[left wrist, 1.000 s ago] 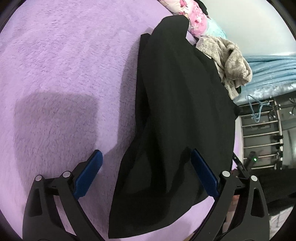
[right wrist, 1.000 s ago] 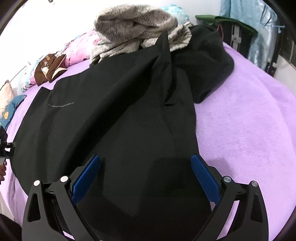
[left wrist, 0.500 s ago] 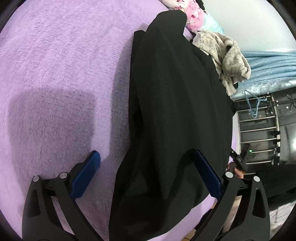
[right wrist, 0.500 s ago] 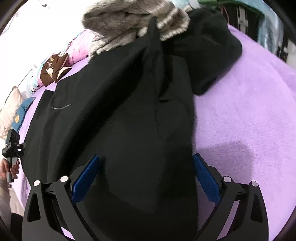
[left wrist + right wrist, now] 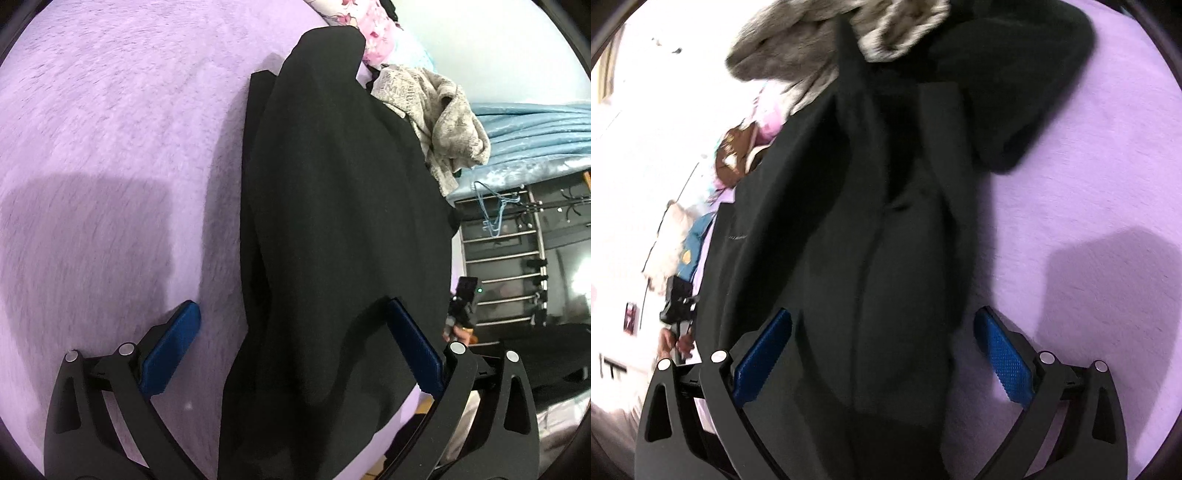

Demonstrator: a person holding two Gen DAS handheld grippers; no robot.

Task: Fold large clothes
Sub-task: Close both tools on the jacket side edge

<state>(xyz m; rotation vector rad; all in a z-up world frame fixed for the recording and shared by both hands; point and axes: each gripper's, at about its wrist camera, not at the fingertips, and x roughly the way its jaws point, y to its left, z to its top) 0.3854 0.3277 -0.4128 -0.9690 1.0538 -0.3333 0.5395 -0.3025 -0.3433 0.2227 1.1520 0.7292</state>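
Observation:
A large black garment [image 5: 340,221] lies stretched out on a purple fleece blanket [image 5: 110,147], doubled over along its length. My left gripper [image 5: 291,325] hovers open above its near end, blue pads spread wide, one pad over the blanket and one over the cloth. In the right wrist view the same black garment [image 5: 871,258] fills the middle, and my right gripper [image 5: 882,332] is open above it with nothing between its fingers. The other gripper, held in a hand [image 5: 461,332], shows at the garment's far edge.
A grey fuzzy garment [image 5: 439,118] is heaped past the black one, next to a pink floral cushion [image 5: 376,33]. Another black bundle [image 5: 1015,85] lies at the upper right on the blanket [image 5: 1089,184]. A dark rack with hangers [image 5: 517,236] stands beyond the bed.
Both grippers have swung over the garment's ends while staying open. The right wrist view has tilted and moved closer to the cloth, so the garment now runs straight between its fingers.

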